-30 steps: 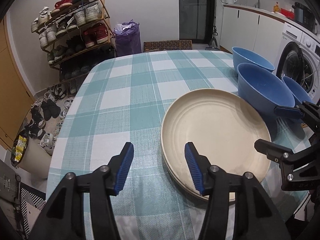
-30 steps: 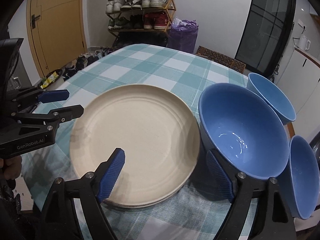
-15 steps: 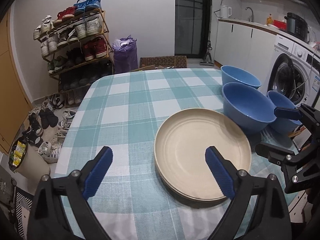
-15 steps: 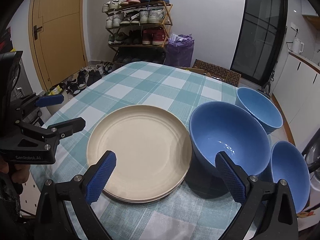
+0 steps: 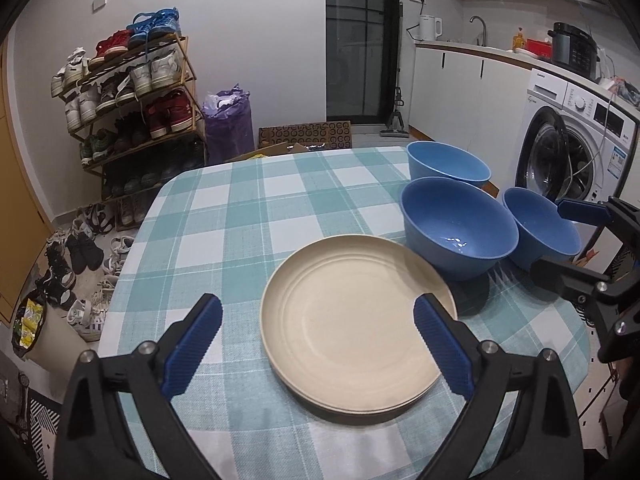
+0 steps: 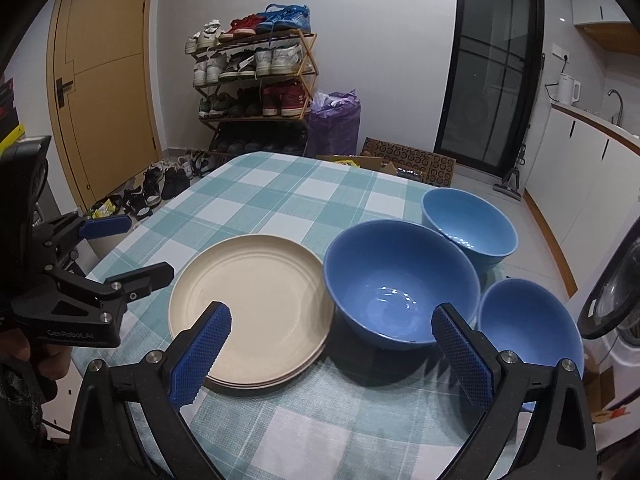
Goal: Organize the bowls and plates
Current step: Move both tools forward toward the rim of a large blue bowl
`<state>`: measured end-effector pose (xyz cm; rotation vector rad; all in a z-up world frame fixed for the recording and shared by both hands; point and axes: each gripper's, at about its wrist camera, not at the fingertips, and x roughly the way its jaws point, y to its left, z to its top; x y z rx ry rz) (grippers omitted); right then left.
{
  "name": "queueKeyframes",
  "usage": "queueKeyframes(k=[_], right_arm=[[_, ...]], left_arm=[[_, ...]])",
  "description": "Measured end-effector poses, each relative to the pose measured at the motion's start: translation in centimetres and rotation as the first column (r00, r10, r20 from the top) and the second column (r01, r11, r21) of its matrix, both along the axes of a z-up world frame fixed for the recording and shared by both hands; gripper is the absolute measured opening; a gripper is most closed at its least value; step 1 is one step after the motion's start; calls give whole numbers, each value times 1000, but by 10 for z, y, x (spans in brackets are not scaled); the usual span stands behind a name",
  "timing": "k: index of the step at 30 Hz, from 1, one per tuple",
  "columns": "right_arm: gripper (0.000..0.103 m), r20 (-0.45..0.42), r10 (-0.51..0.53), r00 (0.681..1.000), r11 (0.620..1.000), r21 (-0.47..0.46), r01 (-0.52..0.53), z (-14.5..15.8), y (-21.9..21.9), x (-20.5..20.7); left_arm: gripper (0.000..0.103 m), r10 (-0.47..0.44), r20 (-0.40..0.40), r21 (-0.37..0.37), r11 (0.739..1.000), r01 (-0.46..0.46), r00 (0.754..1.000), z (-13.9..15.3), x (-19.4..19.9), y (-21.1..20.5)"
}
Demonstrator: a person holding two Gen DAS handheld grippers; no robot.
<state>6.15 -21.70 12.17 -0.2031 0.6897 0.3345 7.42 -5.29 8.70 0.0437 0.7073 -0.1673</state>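
Cream plates (image 5: pixel 352 332), three blue bowls (image 6: pixel 400 284), teal-and-white checked tablecloth (image 5: pixel 240 220).

Three blue bowls (image 6: pixel 401 282) — and one stack of cream plates (image 6: pixel 252 304), its plate count unclear.

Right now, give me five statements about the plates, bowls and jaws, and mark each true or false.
1. Three blue bowls sit on the table. True: large bowl, far bowl, small bowl.
2. The bowls are nested. False: each stands separately.
3. The cream plates form a stack. True.
4. The left gripper grips a plate. False: jaws open, empty.
5. The right gripper holds the large bowl. False: jaws open, empty.
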Motion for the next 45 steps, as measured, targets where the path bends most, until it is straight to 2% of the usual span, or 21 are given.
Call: queueKeyframes(k=[18, 34, 45], right_arm=[[102, 43, -91, 995, 995, 43, 89, 38, -71, -8], [102, 27, -154, 988, 986, 67, 152, 46, -102, 16], [102, 4, -201, 980, 977, 73, 201, 51, -125, 53]], left_arm=[[97, -75, 24, -9, 997, 75, 997, 18, 22, -56], [97, -104, 11, 0, 995, 104, 995, 24, 47, -73], [97, -115, -17, -14, 993, 114, 993, 23, 83, -83]])
